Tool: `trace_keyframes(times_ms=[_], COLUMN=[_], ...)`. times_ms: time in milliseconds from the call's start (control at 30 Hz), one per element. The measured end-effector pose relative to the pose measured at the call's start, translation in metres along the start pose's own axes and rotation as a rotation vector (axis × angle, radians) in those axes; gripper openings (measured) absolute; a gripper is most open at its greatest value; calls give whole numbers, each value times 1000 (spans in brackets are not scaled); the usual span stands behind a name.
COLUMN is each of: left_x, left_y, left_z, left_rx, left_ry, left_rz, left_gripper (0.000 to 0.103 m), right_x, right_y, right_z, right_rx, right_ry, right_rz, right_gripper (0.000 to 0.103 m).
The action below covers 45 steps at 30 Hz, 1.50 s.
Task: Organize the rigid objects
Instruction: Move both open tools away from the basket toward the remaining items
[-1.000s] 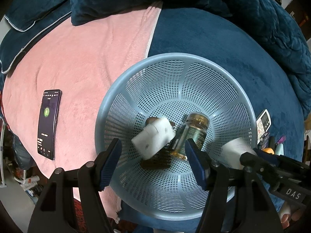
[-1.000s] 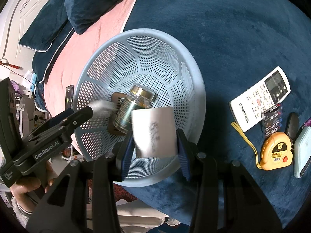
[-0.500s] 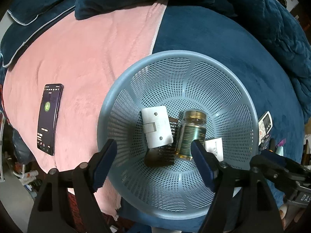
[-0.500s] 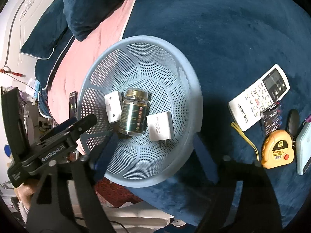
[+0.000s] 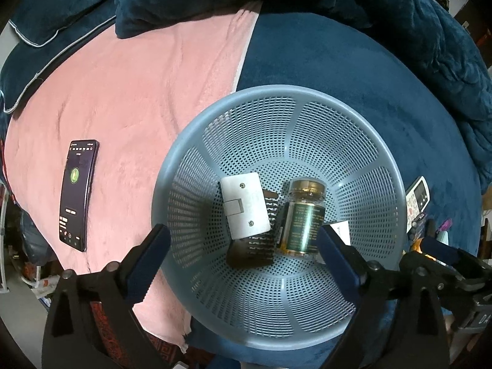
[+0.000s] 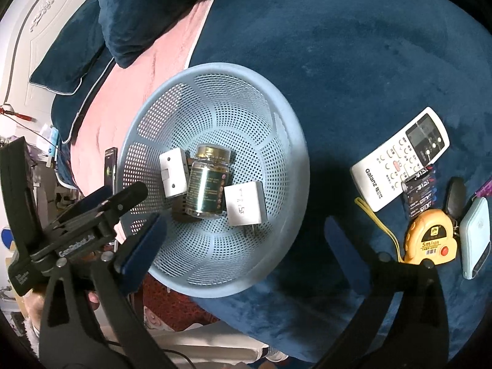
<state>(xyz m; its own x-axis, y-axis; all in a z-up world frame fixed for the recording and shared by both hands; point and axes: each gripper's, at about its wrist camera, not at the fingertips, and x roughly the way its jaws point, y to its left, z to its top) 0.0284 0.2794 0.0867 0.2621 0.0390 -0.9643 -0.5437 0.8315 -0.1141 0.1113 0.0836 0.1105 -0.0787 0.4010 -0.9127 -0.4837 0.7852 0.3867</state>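
A blue perforated basket [image 5: 307, 98] [image 6: 295, 160] sits on the bed. In it lie a white switch plate [image 5: 244, 204] [image 6: 172, 172], a gold-capped jar [image 5: 303, 216] [image 6: 207, 183], a dark comb-like piece [image 5: 255, 249] and a white plug adapter [image 6: 244, 204], partly hidden in the left wrist view [image 5: 339, 230]. My left gripper [image 5: 244, 258] is open and empty above the basket's near side. My right gripper [image 6: 246, 243] is open and empty over the basket's near right rim.
A phone [image 5: 78, 190] lies on the pink blanket left of the basket. On the blue blanket to the right lie a white remote [image 6: 399, 163], batteries [image 6: 419, 192], a yellow tape measure [image 6: 429, 238], a dark key fob [image 6: 456, 196] and a pale blue box [image 6: 475, 238]. Pillows line the far side.
My right gripper opened and let the white plug adapter fall into the basket beside the jar. The switch plate settled flat. Both grippers drew back from the basket.
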Motion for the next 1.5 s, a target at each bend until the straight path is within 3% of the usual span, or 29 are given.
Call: trace_keyframes(times_ms=[833,1500], left_x=[-5,-5], left_y=[-17,-65], left_z=[-3,-3], left_rx=[11,88], left_ry=[-4,13], left_rz=[11,-8], left_gripper=[102,102], right_x=[-11,-32], right_y=[-13,-47], right_z=[-7,-12], right_rx=[6,59], right_ry=[-6,-31], right_rz=[-4,-12], right_gripper=[103,103])
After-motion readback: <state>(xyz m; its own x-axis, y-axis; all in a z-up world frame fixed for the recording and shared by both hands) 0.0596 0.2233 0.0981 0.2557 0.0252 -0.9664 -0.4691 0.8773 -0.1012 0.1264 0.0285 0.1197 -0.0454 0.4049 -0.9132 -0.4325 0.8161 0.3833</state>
